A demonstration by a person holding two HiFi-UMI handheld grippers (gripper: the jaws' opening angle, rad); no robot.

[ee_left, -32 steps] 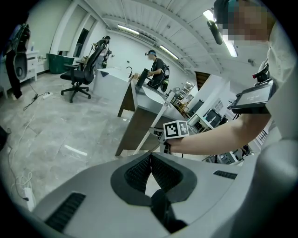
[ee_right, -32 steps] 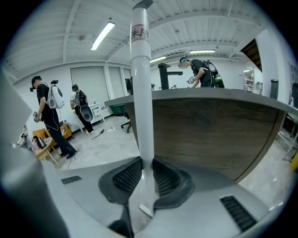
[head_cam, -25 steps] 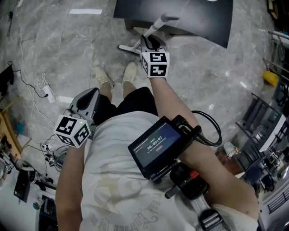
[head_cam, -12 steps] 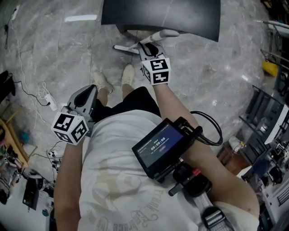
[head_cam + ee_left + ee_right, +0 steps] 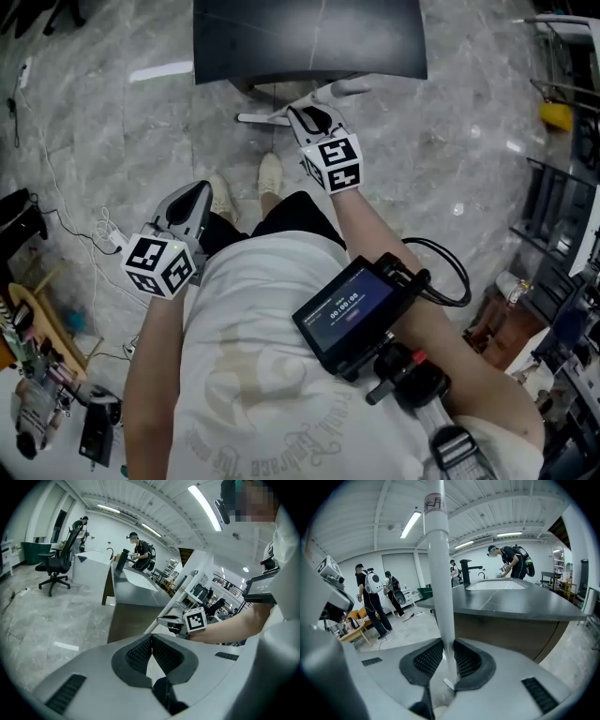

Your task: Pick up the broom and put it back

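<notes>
- The left gripper hung at the person's left side, clear of the work. Its jaws were together with nothing between them.
- This gripper was judged free to steady the pole. If used, it should open first and close on the handle apart from the other grip.
- The broom was off to the front, close before the dark counter, with its white handle rising steeply. Its head could not be made out in any view.
- The right gripper was clamped on that handle, the ribbed pads pressing it from both sides.
- The grip sat on a smooth round pole, so slip and swing were the likely faults. Clamp pressure should be held constant during the carry.
- The pole should be kept near upright and away from the counter edge, which stood just beside it.
- The broom's resting place could not be identified in these views. It should be located before the jaws are released.
</notes>
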